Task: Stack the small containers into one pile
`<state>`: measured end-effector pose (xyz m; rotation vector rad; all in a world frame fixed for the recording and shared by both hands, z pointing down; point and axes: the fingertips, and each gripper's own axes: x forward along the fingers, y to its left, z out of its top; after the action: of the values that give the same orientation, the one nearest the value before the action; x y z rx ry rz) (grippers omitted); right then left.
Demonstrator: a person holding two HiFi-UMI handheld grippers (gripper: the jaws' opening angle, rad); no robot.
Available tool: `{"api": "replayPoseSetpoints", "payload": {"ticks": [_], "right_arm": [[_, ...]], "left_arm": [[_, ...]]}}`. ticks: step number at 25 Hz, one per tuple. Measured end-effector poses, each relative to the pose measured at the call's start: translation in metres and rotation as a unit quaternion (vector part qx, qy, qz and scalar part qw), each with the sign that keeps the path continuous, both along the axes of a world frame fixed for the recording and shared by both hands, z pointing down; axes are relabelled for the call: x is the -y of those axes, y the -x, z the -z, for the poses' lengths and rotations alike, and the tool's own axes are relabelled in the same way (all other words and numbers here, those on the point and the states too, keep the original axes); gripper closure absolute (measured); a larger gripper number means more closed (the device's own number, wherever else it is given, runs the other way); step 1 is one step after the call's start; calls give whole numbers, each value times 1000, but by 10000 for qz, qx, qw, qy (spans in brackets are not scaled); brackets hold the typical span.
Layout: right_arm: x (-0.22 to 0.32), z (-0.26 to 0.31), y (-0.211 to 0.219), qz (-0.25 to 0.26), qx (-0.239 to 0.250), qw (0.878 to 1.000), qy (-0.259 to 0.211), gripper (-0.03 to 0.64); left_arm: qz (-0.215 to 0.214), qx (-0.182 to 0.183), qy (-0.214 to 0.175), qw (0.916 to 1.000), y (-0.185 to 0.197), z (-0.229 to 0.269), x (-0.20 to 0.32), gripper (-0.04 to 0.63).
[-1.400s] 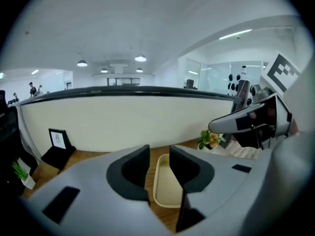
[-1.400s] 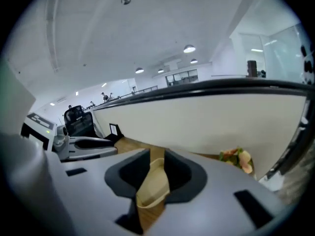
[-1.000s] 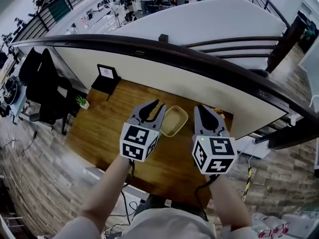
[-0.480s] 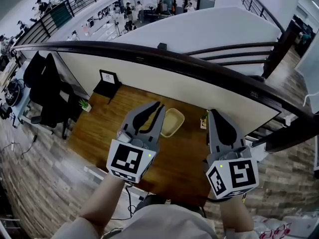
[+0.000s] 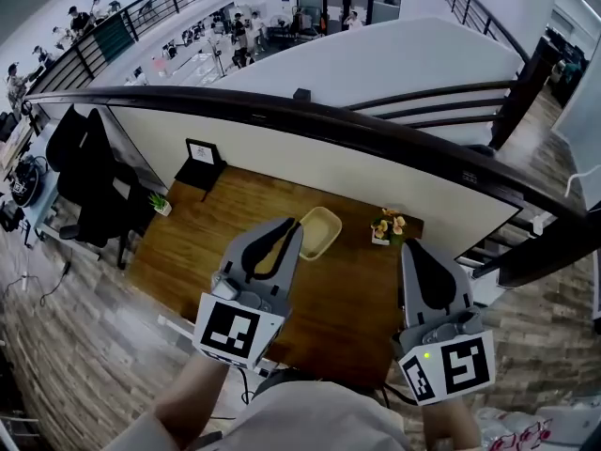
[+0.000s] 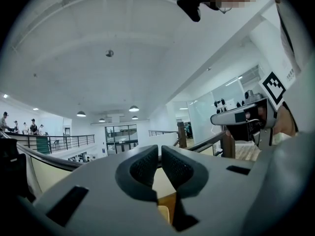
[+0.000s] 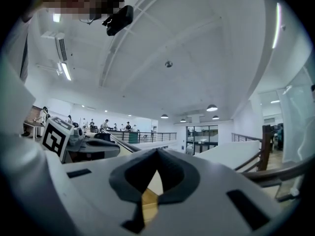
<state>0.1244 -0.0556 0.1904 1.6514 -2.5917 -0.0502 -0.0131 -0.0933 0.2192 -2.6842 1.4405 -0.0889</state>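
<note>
Both grippers are held empty over the wooden table (image 5: 197,242).
The left gripper (image 5: 287,229) has just been closing to a thin slit; the right gripper (image 5: 414,246) is fully closed. The pale yellow container (image 5: 319,232) is seen mid-frame on the table.

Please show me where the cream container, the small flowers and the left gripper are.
cream container (image 5: 321,234): head view, its bare inner floor.
small flowers (image 5: 386,225): head view, the blossoms.
left gripper (image 5: 290,225): head view, between its jaws' tips.
</note>
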Motion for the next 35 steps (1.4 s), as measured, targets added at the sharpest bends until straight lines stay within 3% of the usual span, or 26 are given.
{"api": "replayPoseSetpoints", "payload": {"ticks": [16,35], "right_arm": [[-20,-35,-15,65,-228,9987,458,614],[-26,-27,-31,2,-45,9993,374,614]], "left_arm": [[63,308,316,9990,-10,-33,-28,571],[277,208,410,9986,-4,-27,-35,586]]}}
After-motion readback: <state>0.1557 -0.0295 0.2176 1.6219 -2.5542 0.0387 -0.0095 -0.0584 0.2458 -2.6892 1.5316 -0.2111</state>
